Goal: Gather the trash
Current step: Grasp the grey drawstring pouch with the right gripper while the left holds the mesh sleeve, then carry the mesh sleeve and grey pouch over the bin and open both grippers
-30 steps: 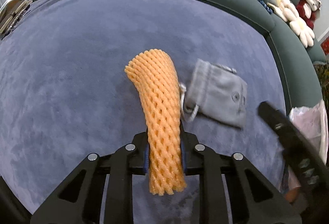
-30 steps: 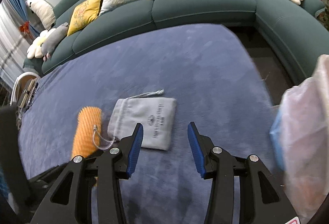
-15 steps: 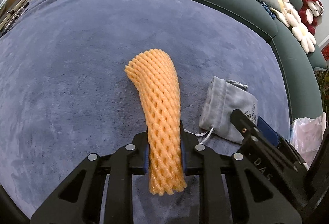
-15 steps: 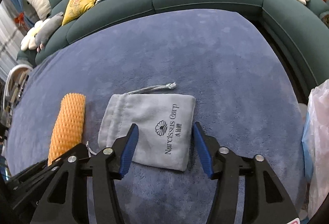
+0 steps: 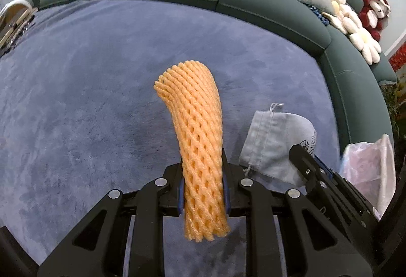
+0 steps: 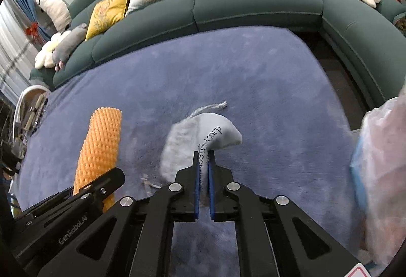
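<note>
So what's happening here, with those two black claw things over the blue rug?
A person is picking up trash with a handheld gripper in each hand. The left gripper is clamped on an orange foam net sleeve, which sticks out forward above the rug. The right gripper has pinched a grey drawstring pouch, which bunches up between its fingers. A thin plastic bag sits at the right, probably where both go.

Both cameras sit just behind their tools, looking forward and down over the blue rug toward the green sofa. The left view is close on the orange foam net. Each view catches the other tool at its edge, and both share the net, the grey pouch and the sofa.
</note>
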